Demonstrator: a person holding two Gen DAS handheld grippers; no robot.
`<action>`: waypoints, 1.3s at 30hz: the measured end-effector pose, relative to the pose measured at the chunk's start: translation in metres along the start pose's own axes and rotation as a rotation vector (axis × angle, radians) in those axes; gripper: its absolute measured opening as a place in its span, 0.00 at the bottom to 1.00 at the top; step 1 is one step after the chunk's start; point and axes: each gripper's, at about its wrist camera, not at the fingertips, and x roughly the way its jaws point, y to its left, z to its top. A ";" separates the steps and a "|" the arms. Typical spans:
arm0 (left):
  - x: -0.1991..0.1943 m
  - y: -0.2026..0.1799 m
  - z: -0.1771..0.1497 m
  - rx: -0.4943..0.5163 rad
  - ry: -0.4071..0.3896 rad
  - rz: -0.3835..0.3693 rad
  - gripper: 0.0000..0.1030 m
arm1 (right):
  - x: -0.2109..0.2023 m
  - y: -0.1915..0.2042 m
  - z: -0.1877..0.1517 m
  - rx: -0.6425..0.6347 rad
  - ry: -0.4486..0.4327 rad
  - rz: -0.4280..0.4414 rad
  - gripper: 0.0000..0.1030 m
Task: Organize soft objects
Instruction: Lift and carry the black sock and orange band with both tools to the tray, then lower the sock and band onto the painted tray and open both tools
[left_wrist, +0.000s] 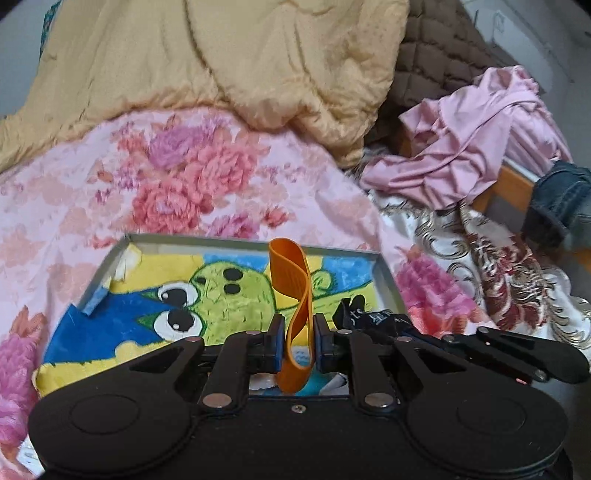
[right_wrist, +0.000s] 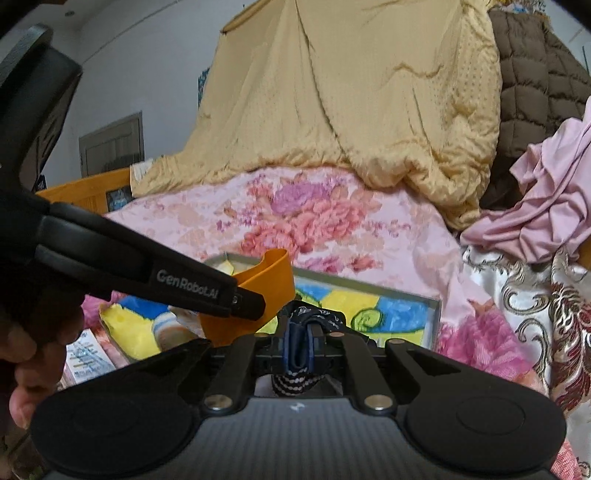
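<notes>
Mia: Over the shallow grey tray with the green cartoon picture (left_wrist: 386, 273), what is the left gripper (left_wrist: 298, 341) doing?

Ben: Its jaws are pinched almost closed on a bendy orange rubber loop (left_wrist: 291, 295). The loop sticks up just above the tray.

Mia: And the right gripper (right_wrist: 300, 341)?

Ben: Squeezed tight on a dark blue patterned cloth band (right_wrist: 314, 315), close beside.

Mia: So which step?

Ben: Putting soft things in the tray, I think. Next, lower each one, then let go gently.
</notes>
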 end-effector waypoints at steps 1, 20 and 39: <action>0.002 0.001 0.000 -0.010 0.013 -0.002 0.17 | 0.001 0.000 0.000 0.005 0.008 0.003 0.09; 0.034 0.021 -0.021 -0.109 0.126 -0.022 0.19 | 0.022 -0.007 -0.016 0.028 0.164 -0.024 0.10; 0.023 0.022 -0.020 -0.148 0.090 -0.005 0.32 | 0.015 -0.010 -0.013 0.055 0.176 -0.006 0.53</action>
